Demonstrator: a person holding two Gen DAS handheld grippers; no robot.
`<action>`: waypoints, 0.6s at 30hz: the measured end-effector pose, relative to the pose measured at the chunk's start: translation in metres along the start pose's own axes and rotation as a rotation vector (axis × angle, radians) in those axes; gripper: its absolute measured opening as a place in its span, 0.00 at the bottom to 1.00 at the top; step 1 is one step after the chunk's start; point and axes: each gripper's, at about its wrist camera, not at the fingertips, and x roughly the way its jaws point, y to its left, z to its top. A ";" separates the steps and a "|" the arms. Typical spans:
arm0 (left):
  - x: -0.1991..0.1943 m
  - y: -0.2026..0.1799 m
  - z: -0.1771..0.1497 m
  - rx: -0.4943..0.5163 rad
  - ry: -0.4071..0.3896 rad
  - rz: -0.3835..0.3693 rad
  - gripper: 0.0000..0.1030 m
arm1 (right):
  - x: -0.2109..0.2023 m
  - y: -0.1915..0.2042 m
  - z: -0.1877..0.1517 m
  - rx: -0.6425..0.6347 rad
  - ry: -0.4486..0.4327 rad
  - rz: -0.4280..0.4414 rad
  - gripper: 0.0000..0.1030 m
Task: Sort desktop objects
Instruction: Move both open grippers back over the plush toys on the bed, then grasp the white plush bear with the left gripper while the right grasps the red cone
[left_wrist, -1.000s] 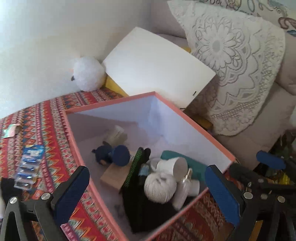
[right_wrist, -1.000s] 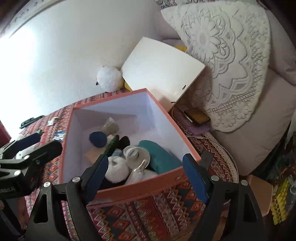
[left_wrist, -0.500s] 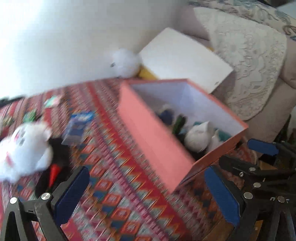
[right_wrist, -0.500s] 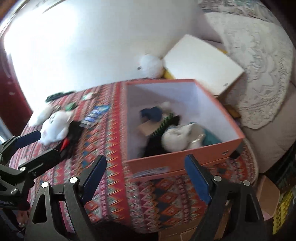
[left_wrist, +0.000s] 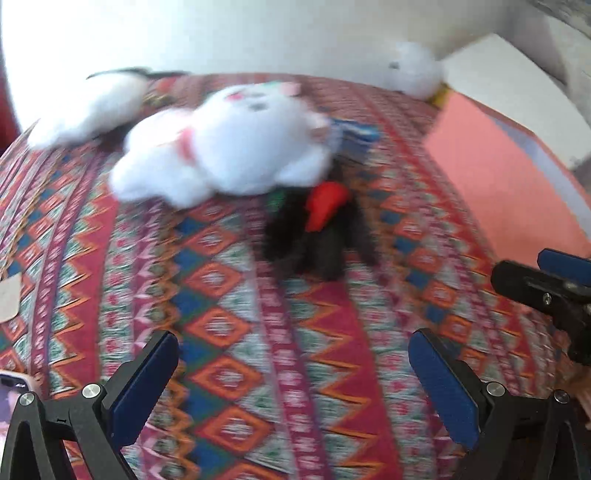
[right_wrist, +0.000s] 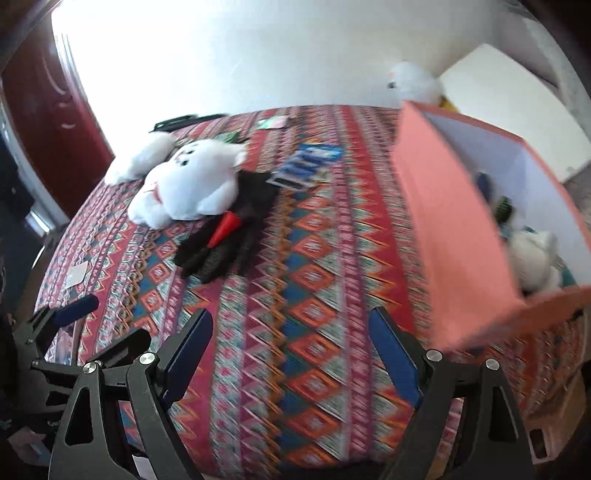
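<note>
A white plush toy (right_wrist: 190, 181) lies on the patterned red tablecloth (right_wrist: 314, 295), toward its far left part, with a second, smaller white plush piece (right_wrist: 142, 157) just beyond it near the table's edge. Touching the toy's near side is a pair of black gloves (right_wrist: 225, 236) with a red tag (right_wrist: 225, 227) on top. Just beside the gloves, farther back, lies a blue blister pack (right_wrist: 304, 164); its contents are too blurred to read. At the right stands an open salmon-coloured box (right_wrist: 454, 236) with a white inside, holding a white ball of yarn (right_wrist: 532, 258) and several dark items that cannot be made out. Behind the box, against the wall, sit a white fluffy ball (right_wrist: 413, 83) and a white board (right_wrist: 517, 96).

The right gripper (right_wrist: 291, 354) hangs above bare cloth in front of the gloves, its blue-padded fingers spread wide with nothing between them. The left gripper (left_wrist: 295, 384) is likewise spread wide and empty over the cloth, with the gloves and plush toy well ahead of it.
</note>
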 end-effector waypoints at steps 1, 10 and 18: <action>0.003 0.008 0.001 -0.013 -0.005 0.012 1.00 | 0.008 0.008 0.007 -0.010 0.000 0.007 0.85; 0.022 0.064 0.032 -0.043 -0.045 0.108 1.00 | 0.082 0.065 0.048 -0.068 0.023 0.050 0.66; 0.068 0.066 0.088 0.119 -0.034 0.155 1.00 | 0.130 0.056 0.065 -0.009 0.050 -0.009 0.67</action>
